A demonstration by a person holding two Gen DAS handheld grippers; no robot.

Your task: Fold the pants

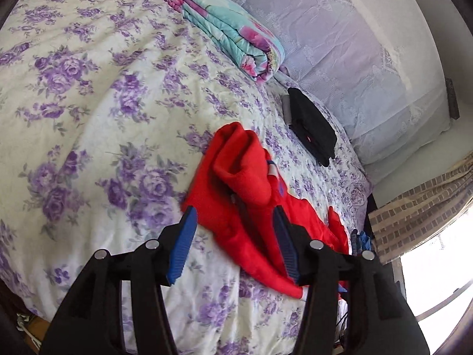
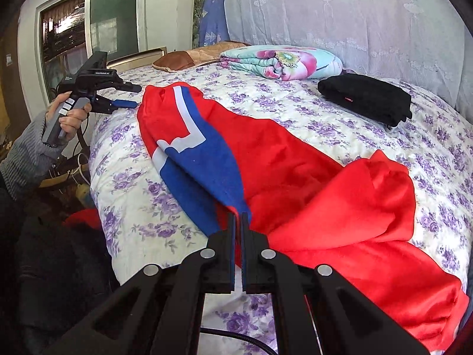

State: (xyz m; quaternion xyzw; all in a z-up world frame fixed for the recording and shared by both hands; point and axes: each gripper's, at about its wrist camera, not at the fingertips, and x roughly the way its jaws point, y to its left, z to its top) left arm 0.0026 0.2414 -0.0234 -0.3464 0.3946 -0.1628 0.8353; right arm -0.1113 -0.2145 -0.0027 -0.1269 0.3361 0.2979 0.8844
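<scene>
Red pants [image 2: 295, 162] with a blue and white side panel [image 2: 192, 153] lie crumpled across the flowered bed; in the left wrist view they [image 1: 251, 183] lie just ahead. My left gripper [image 1: 235, 216] is open and empty, its jaws spread over the near edge of the red cloth. It also shows in the right wrist view [image 2: 130, 96], held by a hand at the bed's far left edge. My right gripper [image 2: 239, 216] is shut on the pants' edge where the blue panel meets the red.
A folded black garment [image 2: 366, 100] [image 1: 313, 124] lies further back on the bed. A folded floral quilt [image 2: 280, 59] [image 1: 230, 29] and a brown pillow [image 2: 189, 56] lie by the lace-covered headboard [image 2: 340, 9]. A window [image 2: 88, 17] is at the left.
</scene>
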